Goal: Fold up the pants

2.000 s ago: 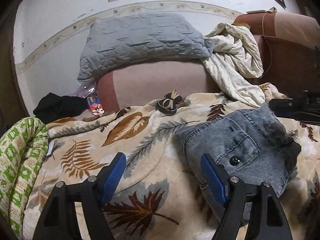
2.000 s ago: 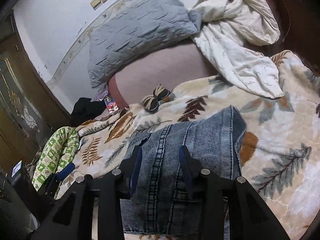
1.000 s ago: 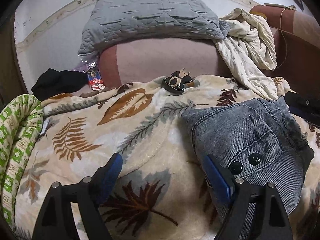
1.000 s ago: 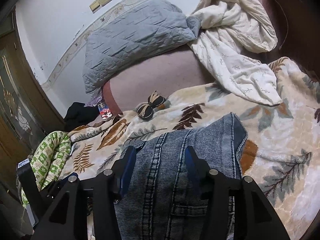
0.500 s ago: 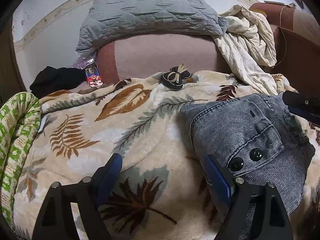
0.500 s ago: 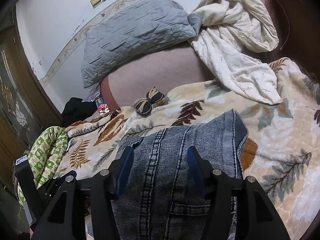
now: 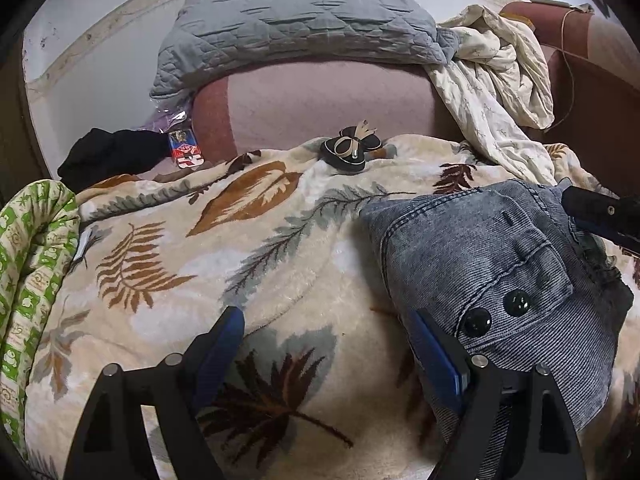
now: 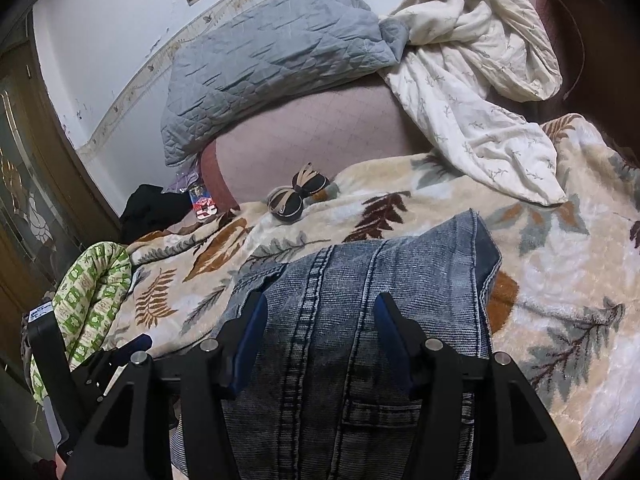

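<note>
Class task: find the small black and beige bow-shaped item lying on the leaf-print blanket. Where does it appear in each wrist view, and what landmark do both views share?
Left wrist: bow-shaped item sits just above centre, at the blanket's far edge.
Right wrist: bow-shaped item sits left of centre, beyond the jeans.
Shared landmark: the grey quilted pillow above it.

A bed spread with a cream leaf-patterned blanket [image 7: 280, 280] carries folded denim pants [image 7: 500, 264] near the right, a small dark bow-shaped accessory [image 7: 352, 148] at the far middle, a green-printed quilt roll [image 7: 32, 248] along the left edge, and a rumpled cream sheet [image 7: 496, 96] far right.
</note>
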Tool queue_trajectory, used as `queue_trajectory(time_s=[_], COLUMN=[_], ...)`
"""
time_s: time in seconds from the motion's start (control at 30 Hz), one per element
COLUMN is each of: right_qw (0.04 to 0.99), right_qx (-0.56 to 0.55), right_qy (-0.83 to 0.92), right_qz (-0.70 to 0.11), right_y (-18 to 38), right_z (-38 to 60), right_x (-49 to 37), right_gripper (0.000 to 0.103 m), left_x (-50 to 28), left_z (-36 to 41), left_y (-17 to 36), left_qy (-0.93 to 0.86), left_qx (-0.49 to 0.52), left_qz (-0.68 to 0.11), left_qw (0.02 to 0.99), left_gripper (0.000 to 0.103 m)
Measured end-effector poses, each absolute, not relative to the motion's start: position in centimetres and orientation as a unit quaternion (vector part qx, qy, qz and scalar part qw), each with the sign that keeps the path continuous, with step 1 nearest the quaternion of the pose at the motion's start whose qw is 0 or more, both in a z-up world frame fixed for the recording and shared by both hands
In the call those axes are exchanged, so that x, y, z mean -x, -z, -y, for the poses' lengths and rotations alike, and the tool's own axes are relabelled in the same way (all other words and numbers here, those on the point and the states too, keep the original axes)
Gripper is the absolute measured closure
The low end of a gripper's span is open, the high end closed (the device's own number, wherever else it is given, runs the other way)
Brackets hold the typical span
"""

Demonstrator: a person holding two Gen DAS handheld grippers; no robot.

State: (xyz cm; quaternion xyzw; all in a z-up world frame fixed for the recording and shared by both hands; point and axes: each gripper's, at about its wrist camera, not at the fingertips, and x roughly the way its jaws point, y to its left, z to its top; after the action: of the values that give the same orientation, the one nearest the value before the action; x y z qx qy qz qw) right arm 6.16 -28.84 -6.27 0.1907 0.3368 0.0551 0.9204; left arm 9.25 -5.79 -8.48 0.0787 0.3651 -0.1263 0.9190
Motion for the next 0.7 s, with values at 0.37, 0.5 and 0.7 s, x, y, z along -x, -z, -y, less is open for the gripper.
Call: queue_trajectory(time_s=[0.37, 0.5, 0.7], right_qw=[0.913, 0.907, 0.894], right_qx=[-0.184, -0.184, -0.187], right_qy=[-0.05, -0.046, -0.038], right_qz=[-0.361, -0.377, -0.405], right_y=[7.2, 7.9, 9.3], right_z=[28.6, 28.5, 28.5], right_x=[-6.7, -7.0, -7.5], right_gripper=[0.046, 0.042, 0.04], left_x=[-9.4, -9.5, -9.7], left_z=[5.8, 5.9, 5.7], left_y=[9.0, 9.3, 9.7], left_qy=[0.129, 0.125, 0.118], left_qx=[-0.074, -0.075, -0.073], left_qz=[-0.375, -0.38, -0.388], left_qw=[0.915, 0.913, 0.911], left_gripper=[0.016, 0.013, 0.007])
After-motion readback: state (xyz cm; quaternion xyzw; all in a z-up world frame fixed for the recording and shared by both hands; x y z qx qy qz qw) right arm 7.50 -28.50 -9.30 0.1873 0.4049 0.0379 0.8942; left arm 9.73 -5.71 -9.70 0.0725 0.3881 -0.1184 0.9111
